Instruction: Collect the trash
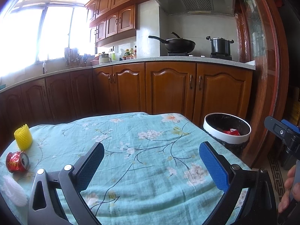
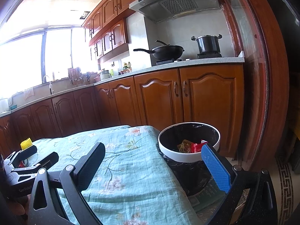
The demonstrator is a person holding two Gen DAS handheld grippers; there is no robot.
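Note:
A crushed red can (image 1: 17, 161) lies on the table's left side, behind it a yellow foam net sleeve (image 1: 23, 137) standing upright, in front a white foam net (image 1: 13, 192). My left gripper (image 1: 151, 163) hangs open over the floral cloth, right of these, holding nothing. A white-rimmed trash bin (image 1: 227, 129) with a black liner stands off the table's right edge, red wrappers (image 2: 195, 147) inside. My right gripper (image 2: 153, 164) is open and empty above the table's right edge, its blue finger (image 2: 215, 168) in front of the bin (image 2: 189, 155). The left gripper (image 2: 31, 159) shows at left, hiding most of the can.
The table is covered by a teal floral cloth (image 1: 142, 150). Wooden kitchen cabinets (image 1: 168, 88) run behind, with a wok (image 1: 178, 44) and pot (image 1: 220, 46) on the stove. A wooden door frame (image 1: 268, 75) stands at right. A hand (image 1: 290, 189) holds the right gripper.

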